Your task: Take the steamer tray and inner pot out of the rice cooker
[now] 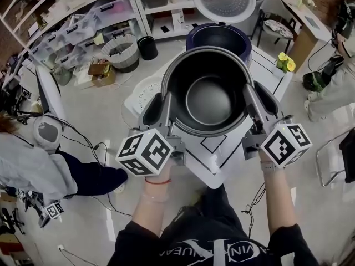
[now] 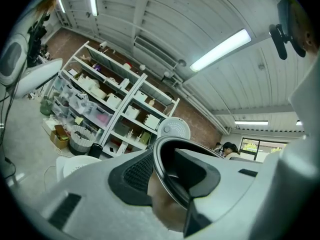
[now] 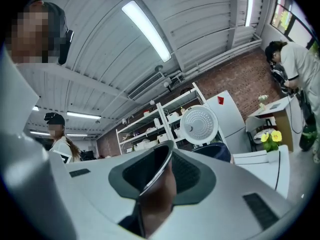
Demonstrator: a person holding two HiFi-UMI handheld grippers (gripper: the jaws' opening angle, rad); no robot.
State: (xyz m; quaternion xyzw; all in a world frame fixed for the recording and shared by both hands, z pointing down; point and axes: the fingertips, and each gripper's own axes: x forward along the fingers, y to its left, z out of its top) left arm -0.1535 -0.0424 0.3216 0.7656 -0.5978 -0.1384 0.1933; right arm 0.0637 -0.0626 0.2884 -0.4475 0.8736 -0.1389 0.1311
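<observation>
1 inner pot, 1 rice cooker — 2 grippers: left gripper, right gripper.

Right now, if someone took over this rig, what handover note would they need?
Left gripper: shut on the left side of the inner pot rim.
Right gripper: shut on the right side of the rim.
The pot is out of the rice cooker, held over the white table; the cooker lid is open.
A white perforated disc, probably the steamer tray, already lies on the table at left.
Left to do: set the pot down and release it.
</observation>
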